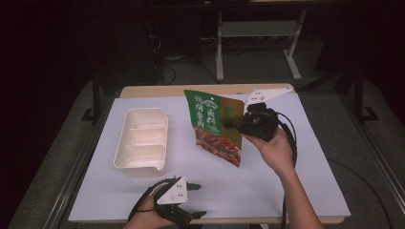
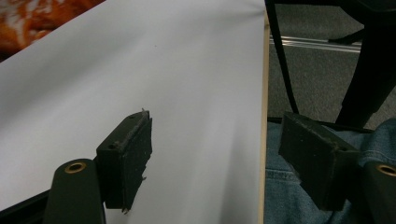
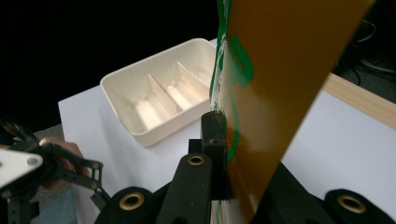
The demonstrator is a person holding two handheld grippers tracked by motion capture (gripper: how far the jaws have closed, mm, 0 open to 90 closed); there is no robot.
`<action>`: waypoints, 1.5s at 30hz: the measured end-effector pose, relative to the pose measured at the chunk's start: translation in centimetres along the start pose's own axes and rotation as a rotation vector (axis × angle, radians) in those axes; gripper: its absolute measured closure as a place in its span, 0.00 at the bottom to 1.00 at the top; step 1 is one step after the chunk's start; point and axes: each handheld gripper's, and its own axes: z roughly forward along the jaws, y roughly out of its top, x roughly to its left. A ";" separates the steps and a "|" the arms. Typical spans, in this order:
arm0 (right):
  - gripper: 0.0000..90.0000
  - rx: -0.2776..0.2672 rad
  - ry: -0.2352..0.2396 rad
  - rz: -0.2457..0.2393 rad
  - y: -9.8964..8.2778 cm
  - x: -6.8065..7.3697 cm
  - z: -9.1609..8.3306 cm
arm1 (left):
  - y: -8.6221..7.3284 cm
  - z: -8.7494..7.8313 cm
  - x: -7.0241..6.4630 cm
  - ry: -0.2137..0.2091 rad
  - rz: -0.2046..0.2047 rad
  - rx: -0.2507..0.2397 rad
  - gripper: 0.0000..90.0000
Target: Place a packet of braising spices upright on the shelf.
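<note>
A flat food pouch, green on top with a red picture below, hangs tilted above the middle of the table. My right gripper is shut on its right edge and holds it clear of the surface. In the right gripper view the pouch's orange back is pinched between the jaws of the right gripper. My left gripper rests at the table's near edge, open and holding nothing. The left gripper has its jaws wide apart over the white sheet, with a corner of the pouch far off.
A cream tray with three compartments, all bare, lies left of the pouch; its rim is seen from the right gripper. A white sheet covers the wooden table. Floor, cables and a desk frame lie beyond.
</note>
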 end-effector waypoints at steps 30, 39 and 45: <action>1.00 -0.012 0.114 -0.109 6.0 2.7 7.3 | -0.4 -0.2 -0.2 -0.009 0.001 -0.016 0.25; 1.00 -0.025 0.133 -0.126 7.7 2.8 9.3 | -0.5 -0.4 -0.1 -0.011 -0.004 -0.024 0.25; 1.00 -0.033 0.145 -0.146 8.6 2.6 11.3 | -0.7 -0.4 0.0 -0.014 -0.007 -0.024 0.25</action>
